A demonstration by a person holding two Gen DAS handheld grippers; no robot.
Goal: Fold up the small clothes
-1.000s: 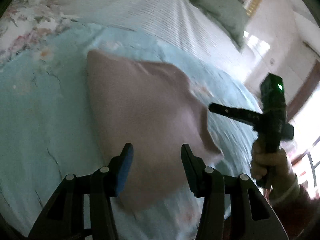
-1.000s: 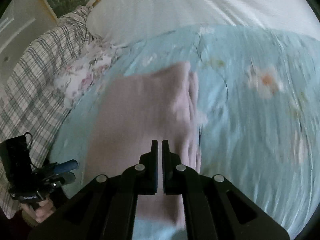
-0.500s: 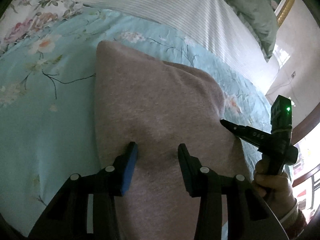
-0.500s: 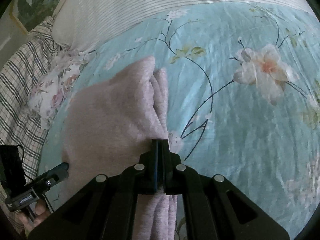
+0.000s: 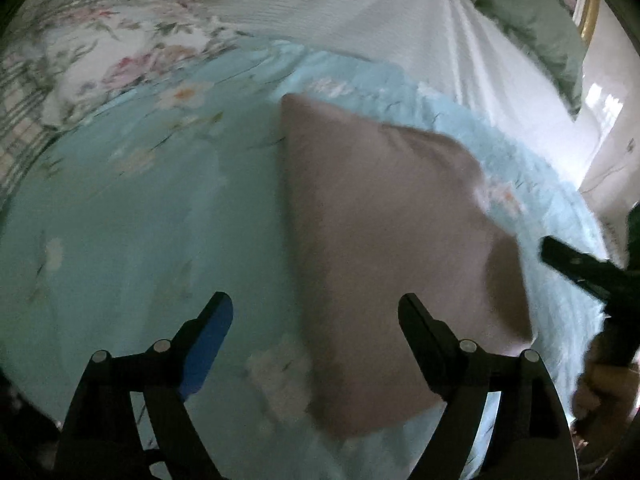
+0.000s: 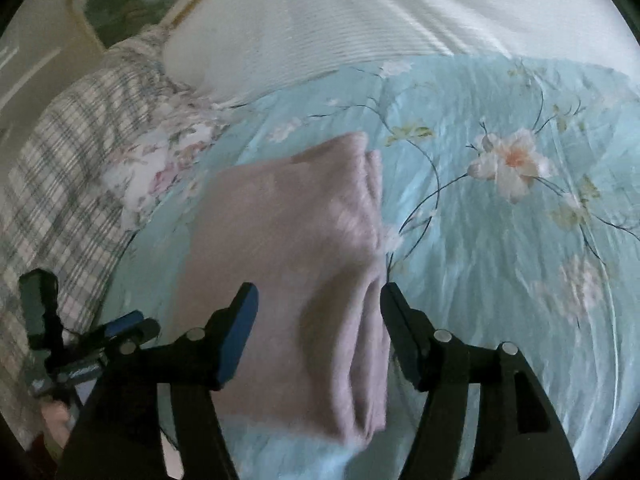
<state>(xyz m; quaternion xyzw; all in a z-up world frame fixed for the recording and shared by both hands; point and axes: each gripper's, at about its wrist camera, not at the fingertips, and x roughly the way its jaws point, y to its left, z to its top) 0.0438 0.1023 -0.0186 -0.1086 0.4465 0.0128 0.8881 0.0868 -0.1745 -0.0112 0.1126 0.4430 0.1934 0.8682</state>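
Folded pink garment (image 6: 304,264) on floral bedspread (image 6: 500,240), beneath open right hand-held gripper (image 6: 318,308)

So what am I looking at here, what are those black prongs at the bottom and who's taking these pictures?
There is no robot. A person holds a hand tool in each hand, each ending in a two-finger claw with a camera looking along its fingers. One picture comes from the left claw, the other from the right claw. Each view also catches the other tool at its edge. Both claws are open and hold nothing. Below them a folded pink cloth lies on a blue flowered bedspread, with pillows behind.
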